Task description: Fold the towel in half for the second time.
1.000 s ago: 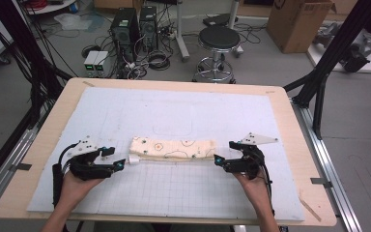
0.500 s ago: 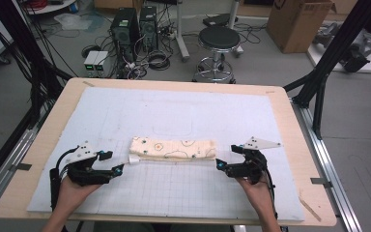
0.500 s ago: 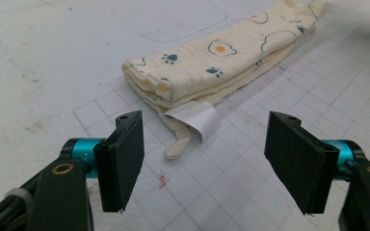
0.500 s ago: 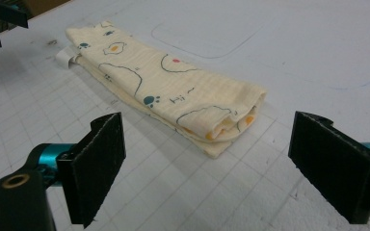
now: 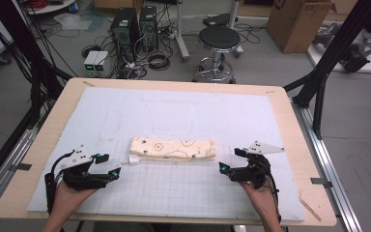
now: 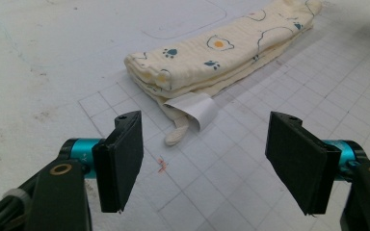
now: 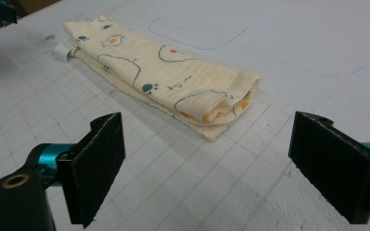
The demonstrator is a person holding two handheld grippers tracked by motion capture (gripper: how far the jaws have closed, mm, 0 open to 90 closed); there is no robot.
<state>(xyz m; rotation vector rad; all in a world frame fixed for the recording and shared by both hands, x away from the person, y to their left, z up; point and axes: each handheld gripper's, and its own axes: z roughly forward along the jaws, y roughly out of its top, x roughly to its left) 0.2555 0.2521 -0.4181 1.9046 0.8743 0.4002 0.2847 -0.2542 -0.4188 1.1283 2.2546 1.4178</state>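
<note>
Found the cloth (image 5: 173,148) folded into a long strip, lying left to right across the middle of the tabletop (image 5: 174,83), on the white mat (image 5: 183,193), along the far edge of the printed grid. Noted a white label (image 6: 197,108) and a small loop poking out of the left end, curled down onto the mat. Saw the left tool (image 5: 110,164) near that end, a little to the left and nearer, jaws wide, with nothing between them and no contact with the cloth. Saw the right tool (image 5: 228,159) just off the right end in the same manner, jaws wide and empty, aimed at the rounded fold of the strip beyond the gap. Judged the step as the approach to a two-handed pickup, one tool per end, with no grasp yet made. Judged the next move as a short advance of both tools inward, low to the mat, to bring each pair of pads over and under all layers of an end before closing. Reckoned the left side the fussier one: easy to pinch the label or the loop alone and leave the layers behind. Reckoned the right side in need of a deep enough bite to catch the whole fold, not just the top layer.
</note>
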